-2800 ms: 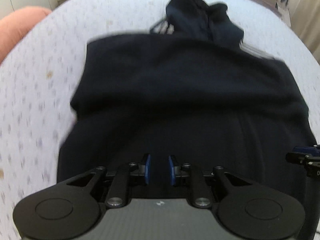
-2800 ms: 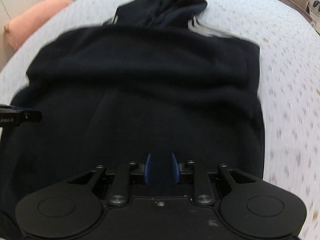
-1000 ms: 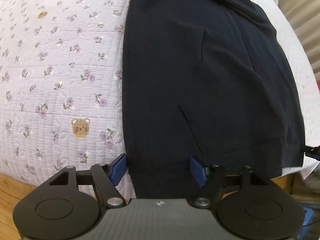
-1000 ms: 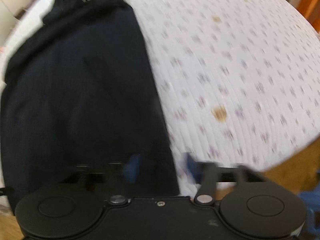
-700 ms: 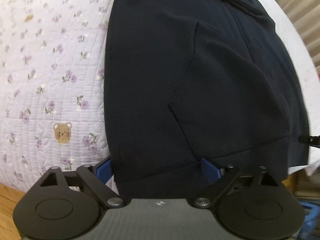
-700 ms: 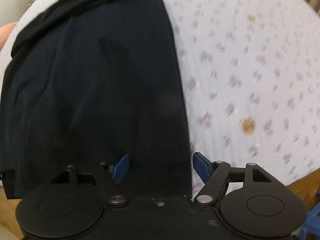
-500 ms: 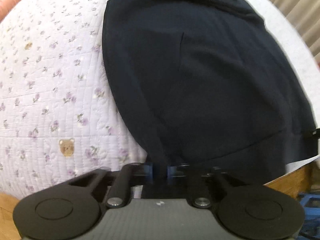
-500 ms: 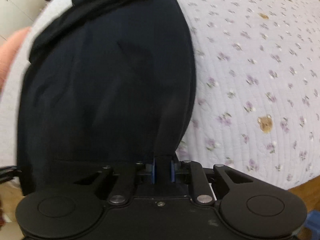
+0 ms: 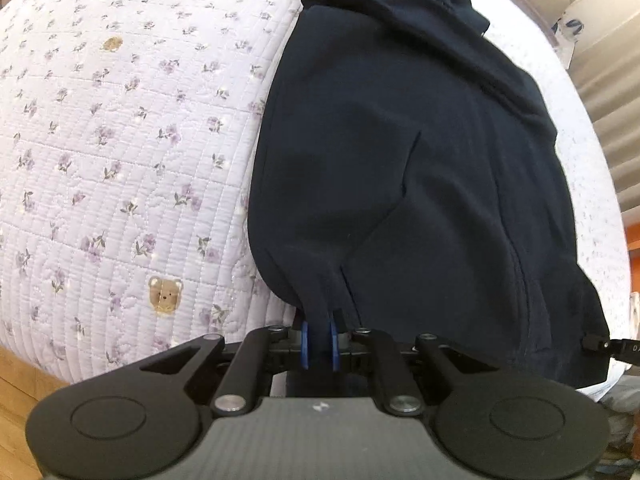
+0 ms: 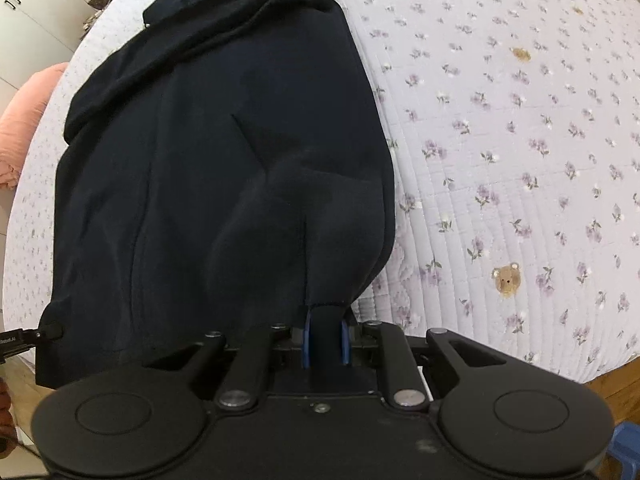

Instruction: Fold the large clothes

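A dark navy hooded garment [image 9: 420, 152] was seen laid lengthwise on a lilac quilted bedspread [image 9: 120, 140] printed with small purple flowers and little brown bears, its near hem at the bed's edge. The left gripper [image 9: 319, 338] was clamped on the hem's left corner and the right gripper [image 10: 325, 338] on the right corner, blue pads pressed against cloth. Wooden flooring [image 9: 16, 384], a peach pillow [image 10: 24, 120] and white cupboards [image 10: 28, 4] were visible beyond the bed.

hoodie [image 9: 420, 184]: matt dark knit | bedspread [image 9: 120, 152]: quilted floral cloth
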The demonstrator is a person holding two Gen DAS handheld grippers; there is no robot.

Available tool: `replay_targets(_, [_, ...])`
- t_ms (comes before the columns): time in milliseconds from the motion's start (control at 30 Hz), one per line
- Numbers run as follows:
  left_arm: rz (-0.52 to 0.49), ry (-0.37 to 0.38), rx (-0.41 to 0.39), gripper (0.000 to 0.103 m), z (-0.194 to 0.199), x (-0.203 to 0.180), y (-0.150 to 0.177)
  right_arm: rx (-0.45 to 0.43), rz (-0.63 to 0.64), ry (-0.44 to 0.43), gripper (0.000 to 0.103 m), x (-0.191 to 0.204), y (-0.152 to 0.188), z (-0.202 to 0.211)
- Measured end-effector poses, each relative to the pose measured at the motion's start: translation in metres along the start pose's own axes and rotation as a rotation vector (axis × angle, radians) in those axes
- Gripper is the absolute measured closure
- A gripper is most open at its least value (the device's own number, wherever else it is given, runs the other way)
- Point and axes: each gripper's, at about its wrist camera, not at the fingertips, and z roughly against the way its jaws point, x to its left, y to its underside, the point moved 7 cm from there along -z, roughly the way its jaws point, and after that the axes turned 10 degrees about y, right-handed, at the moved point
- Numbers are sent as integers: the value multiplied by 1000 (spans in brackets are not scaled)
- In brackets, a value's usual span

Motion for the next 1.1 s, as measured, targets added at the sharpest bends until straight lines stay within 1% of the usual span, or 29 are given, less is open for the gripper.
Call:
replay_targets(100, [-18,-28,32,91,-4,1,1,36,25,25,84,-3,-1,-7])
replay_targets(167, [-4,-46,52,89,-10,4,1,71,22,38,77,-1,-4,-14])
replay_targets(200, [12,-55,59,89,-7,9,1,91,21,56,71,-6,-4,-14])
replay_targets(233, [23,-73,62,88,-3,14,-1,113,28,78,68,-12,-6,-13])
replay_targets(300, [25,-120,42,88,11,25,-13,107,41,92,68,-20,-16,-4])
replay_targets(367, [-1,-163,12,88,23,23,-32,71,54,92,68,-21,-38,6])
replay_targets(400, [-30,-176,-11,88,28,17,-45,35,66,84,67,-18,-55,11])
replay_targets(433, [-63,-186,-39,88,31,8,-63,-4,79,79,64,-14,-74,14])
replay_targets(467, [-94,-188,-71,88,31,-3,-82,-37,92,71,62,-8,-91,16])
replay_targets(567, [-159,-164,-147,88,22,-36,-136,-161,141,28,63,20,-156,16])
replay_targets(700, [-254,-112,-245,85,-10,-89,-218,-325,221,-27,63,65,-246,6])
replay_targets(733, [-272,-100,-265,85,-17,-102,-237,-356,236,-46,63,74,-269,2])
replay_targets(767, [-290,-92,-289,85,-25,-114,-255,-385,243,-58,60,80,-290,-2])
replay_targets(800, [-314,-80,-317,84,-38,-123,-280,-420,247,-66,60,92,-313,-6])
replay_targets(833, [-328,-68,-334,84,-45,-131,-298,-451,251,-69,60,107,-335,-13])
replay_targets(900, [-346,-45,-361,81,-63,-150,-333,-509,242,-68,60,123,-371,-22])
replay_targets(933, [-354,-41,-367,76,-71,-160,-353,-539,220,-69,60,133,-392,-26])
replay_targets(967, [-364,-40,-373,70,-81,-168,-373,-557,197,-75,58,148,-401,-34])
replay_targets(1033, [-383,-45,-386,62,-101,-179,-406,-586,141,-93,56,154,-441,-50])
replay_targets(1100, [-406,-44,-393,60,-118,-189,-435,-614,122,-94,56,166,-467,-68])
